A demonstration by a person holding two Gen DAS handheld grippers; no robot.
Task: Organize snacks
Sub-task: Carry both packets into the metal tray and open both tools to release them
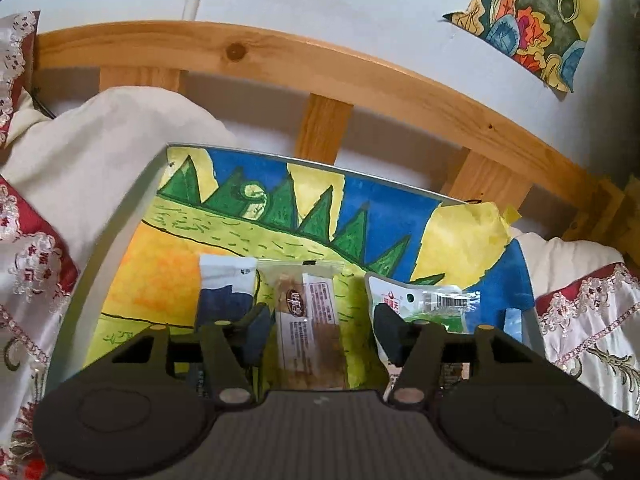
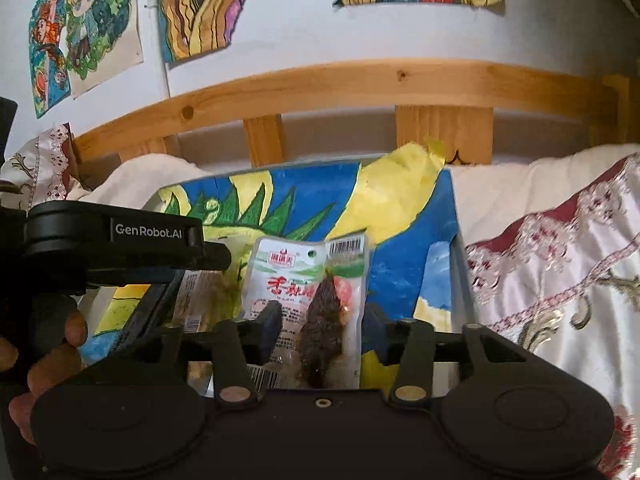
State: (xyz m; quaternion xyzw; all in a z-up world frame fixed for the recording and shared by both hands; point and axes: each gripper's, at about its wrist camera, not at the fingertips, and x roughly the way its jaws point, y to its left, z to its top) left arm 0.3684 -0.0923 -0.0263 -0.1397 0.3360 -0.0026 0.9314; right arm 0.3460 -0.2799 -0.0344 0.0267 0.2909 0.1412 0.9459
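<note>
While both grippers, left (image 1: 320,330) and right (image 2: 320,330), are being held part-open and empty, bar (image 1: 310,328) and pouch (image 2: 310,304) are judged released; withdrawal is being called for.

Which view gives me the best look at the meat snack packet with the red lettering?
Right wrist: the meat snack packet lies centred between the open right gripper, label readable. Left wrist shows only its top edge and barcode, behind a finger.

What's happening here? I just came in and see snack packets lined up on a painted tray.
A person holds two grippers over the painted tray. The left gripper is open around the clear-wrapped snack bar; the right gripper is open around the meat snack packet. Both lie on the tray, beside a blue-and-white packet.
</note>
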